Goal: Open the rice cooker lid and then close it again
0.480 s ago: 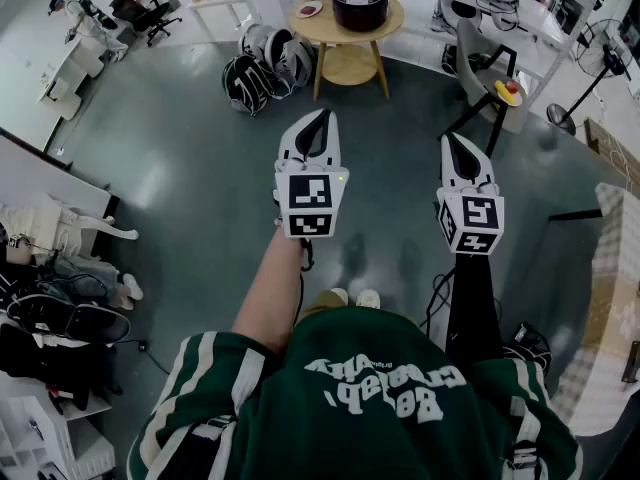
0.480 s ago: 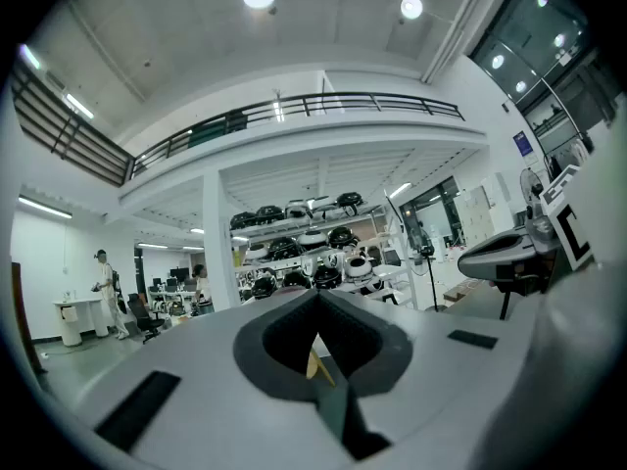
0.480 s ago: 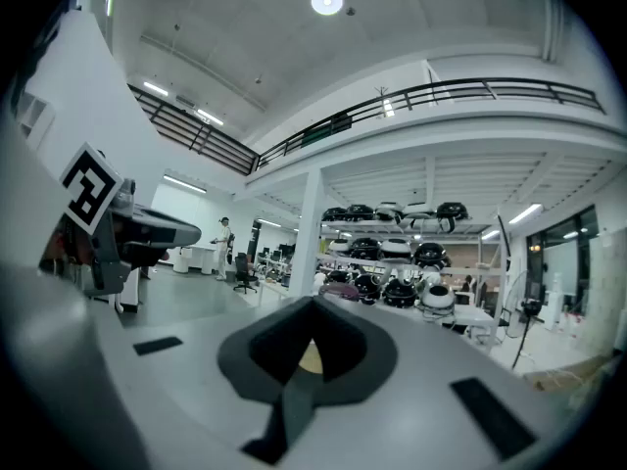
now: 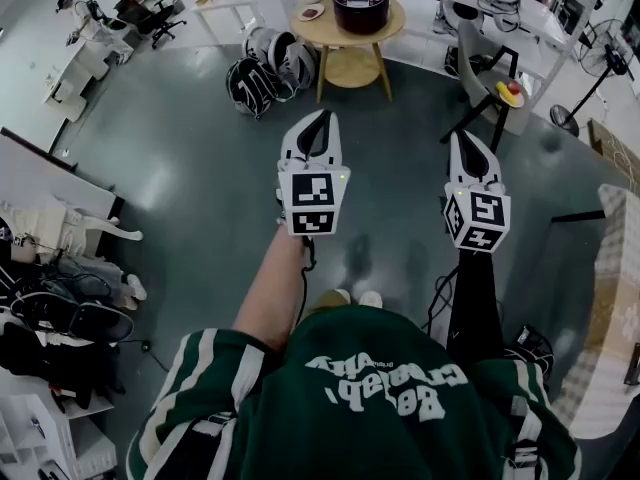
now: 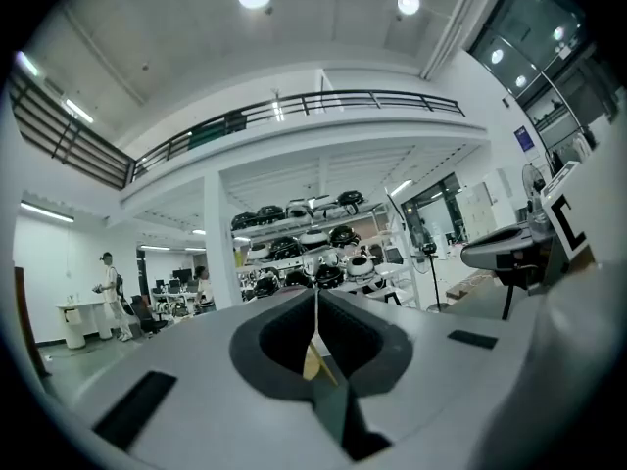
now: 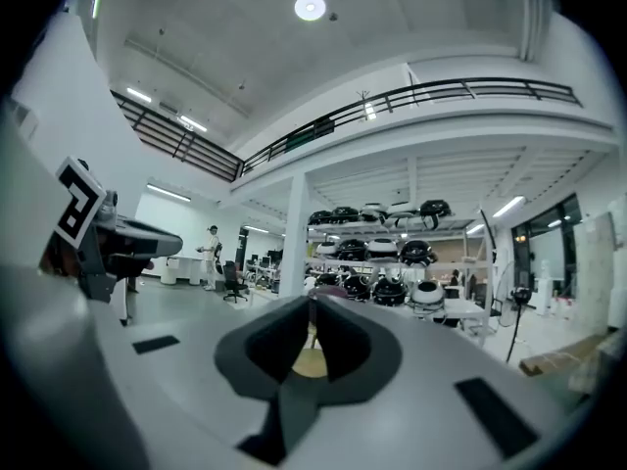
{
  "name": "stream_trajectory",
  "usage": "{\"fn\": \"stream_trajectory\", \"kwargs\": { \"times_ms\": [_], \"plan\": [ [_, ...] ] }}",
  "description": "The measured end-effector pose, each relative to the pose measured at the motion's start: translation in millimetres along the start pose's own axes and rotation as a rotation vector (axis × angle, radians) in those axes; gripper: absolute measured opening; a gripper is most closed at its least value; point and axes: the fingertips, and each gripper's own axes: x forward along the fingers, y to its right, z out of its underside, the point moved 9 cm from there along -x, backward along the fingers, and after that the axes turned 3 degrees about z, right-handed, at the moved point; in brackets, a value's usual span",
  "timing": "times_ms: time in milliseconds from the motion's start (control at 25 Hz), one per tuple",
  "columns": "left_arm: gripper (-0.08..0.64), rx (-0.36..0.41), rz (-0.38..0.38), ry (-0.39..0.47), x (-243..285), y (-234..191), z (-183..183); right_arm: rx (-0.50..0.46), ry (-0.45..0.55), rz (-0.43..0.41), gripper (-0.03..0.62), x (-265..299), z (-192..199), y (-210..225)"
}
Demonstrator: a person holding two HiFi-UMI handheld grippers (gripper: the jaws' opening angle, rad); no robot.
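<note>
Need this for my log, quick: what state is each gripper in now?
Left gripper: jaws closed, holding nothing.
Right gripper: jaws closed, holding nothing.

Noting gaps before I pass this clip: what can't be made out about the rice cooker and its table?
- Latch or button of the rice cooker: head view, too far away and too small to tell.
- The rice cooker in the left gripper view: almost wholly covered by the shut fingers.
- What lies on the small plate beside it: head view, too small to tell.
</note>
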Motion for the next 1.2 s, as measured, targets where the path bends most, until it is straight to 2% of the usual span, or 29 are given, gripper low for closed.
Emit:
{"fn": "stream_trajectory", "kwargs": {
  "times_ms": [120,360,640,1040,1200],
  "plan": [
    [0.003,-0.015,-0.016,0.008,1.9,-0.1,-1.4,-0.001,-0.006,-0.017,0.067,2.4,2.0,2.8],
    [0.081,-0.017,-0.010,0.007,2.3,-7.3,3.4,0.004,-0.010,-0.039,0.100,8.7,7.3,-2.0],
    [0.104,-0.023,-0.001,0.015,23.4,-29.5,9.8,-0.002,0.006,-0.069,0.126,40.5,5.2,-11.9],
    [0.117,-0.041,0.034,0.009,107.2,-80.7,31.5,-0.021,-0.025,-0.058,0.133,135.5,12.4,-19.7],
    [0.118,-0.003,0.064,-0.002,151.6,-105.7,34.7,-0.013,-0.023,-0.060,0.135,184.4,7.8,-23.1]
  ]
}}
